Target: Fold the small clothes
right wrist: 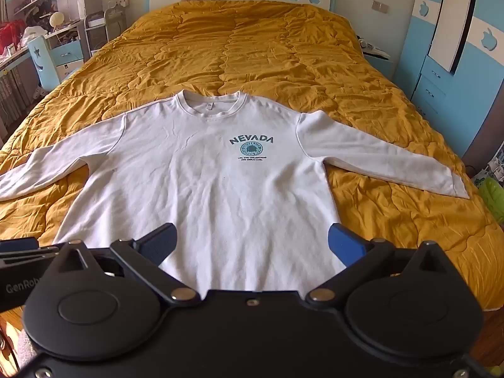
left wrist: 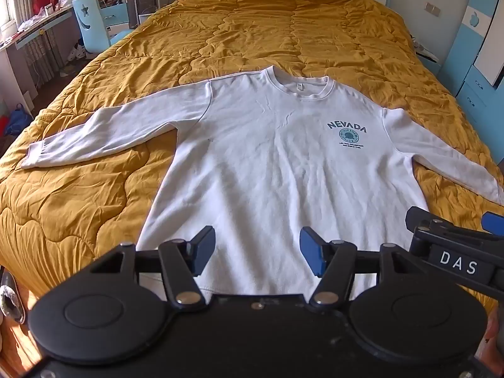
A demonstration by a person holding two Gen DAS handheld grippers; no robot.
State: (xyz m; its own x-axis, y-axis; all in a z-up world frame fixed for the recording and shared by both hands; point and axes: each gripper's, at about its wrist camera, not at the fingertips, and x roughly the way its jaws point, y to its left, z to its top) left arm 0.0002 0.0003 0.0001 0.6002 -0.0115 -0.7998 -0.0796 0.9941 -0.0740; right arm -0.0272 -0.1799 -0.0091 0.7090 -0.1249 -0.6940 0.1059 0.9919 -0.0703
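Sweatshirt point(right wrist: 201, 189) lies front-up across the lower middle of the frame on the quilt point(right wrist: 283, 56), sleeves spread for folding, so we hold left gripper point(left wrist: 257, 253) and right gripper point(right wrist: 250, 245) spread wide and empty above its hem.

Your left claw point(left wrist: 257, 252) is matte black with blue pads, silver rivets and two round discs. Your right claw point(right wrist: 252, 245) matches it; at three o'clock its side reads "DAS" in white.
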